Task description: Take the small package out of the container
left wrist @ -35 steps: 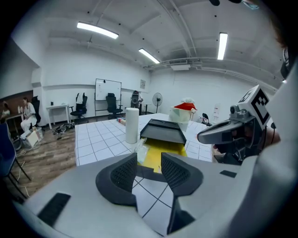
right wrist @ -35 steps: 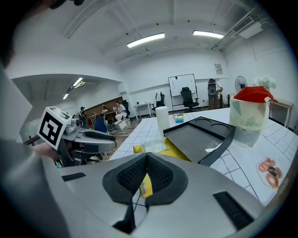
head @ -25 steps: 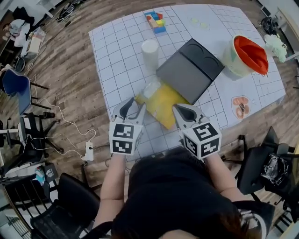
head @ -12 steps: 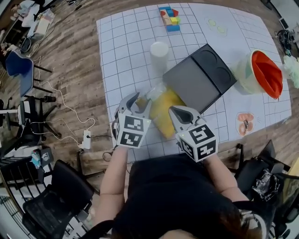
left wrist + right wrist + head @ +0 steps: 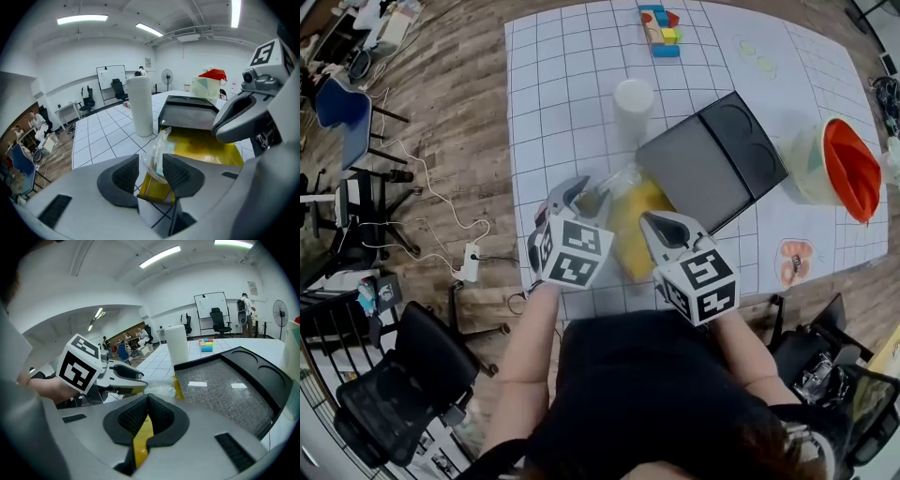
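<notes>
Left gripper view, small package (image 5: 157, 157) (clear) standing upright, between closing fingers (image 5: 180, 174)

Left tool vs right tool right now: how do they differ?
The left tool has its jaws apart and closing, with the clear small package between them, not clamped yet. The right tool has its jaws together, pinching an edge of the yellow container. The left tool is at the end where the package sticks out, the right tool on the opposite side. Both are at the same container.

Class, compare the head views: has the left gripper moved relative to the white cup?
Yes. The left gripper has moved forward, nearer the white cup; its closing jaws now flank the clear package.
</notes>
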Demonstrator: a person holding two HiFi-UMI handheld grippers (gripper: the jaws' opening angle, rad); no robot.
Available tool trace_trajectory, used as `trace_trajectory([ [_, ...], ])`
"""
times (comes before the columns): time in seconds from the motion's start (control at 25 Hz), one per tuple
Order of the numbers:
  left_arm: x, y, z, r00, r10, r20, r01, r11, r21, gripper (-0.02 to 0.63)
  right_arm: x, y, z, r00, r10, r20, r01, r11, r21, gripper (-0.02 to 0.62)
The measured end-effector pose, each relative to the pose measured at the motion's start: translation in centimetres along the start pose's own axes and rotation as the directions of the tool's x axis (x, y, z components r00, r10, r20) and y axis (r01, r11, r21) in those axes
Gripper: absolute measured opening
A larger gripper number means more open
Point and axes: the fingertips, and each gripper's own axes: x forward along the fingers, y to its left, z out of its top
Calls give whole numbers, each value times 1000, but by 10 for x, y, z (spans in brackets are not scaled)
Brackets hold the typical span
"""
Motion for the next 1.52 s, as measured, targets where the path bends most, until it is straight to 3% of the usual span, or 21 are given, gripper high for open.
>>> trace_trajectory([
  [0.52,-2,-4,3,1000,2,6,-2,1000,2,66,-1,-3,-3,1000,11,-6,-11,1000,1,15],
  [0.76,-8,-11,4,1000,-15,25,16,1000,-6,46,-5,-1,-6,1000,13,1,-13,1000,0,15],
  [1.16,-37,-13,14,991,-39,132,44,998,-38,40,-10,7,-13,1000,-10,7,10,1000,4,15],
  [1.52,-81,-11,18,977,-31,213,43,998,-53,38,-27,15,-7,995,-91,46,90,996,19,15],
])
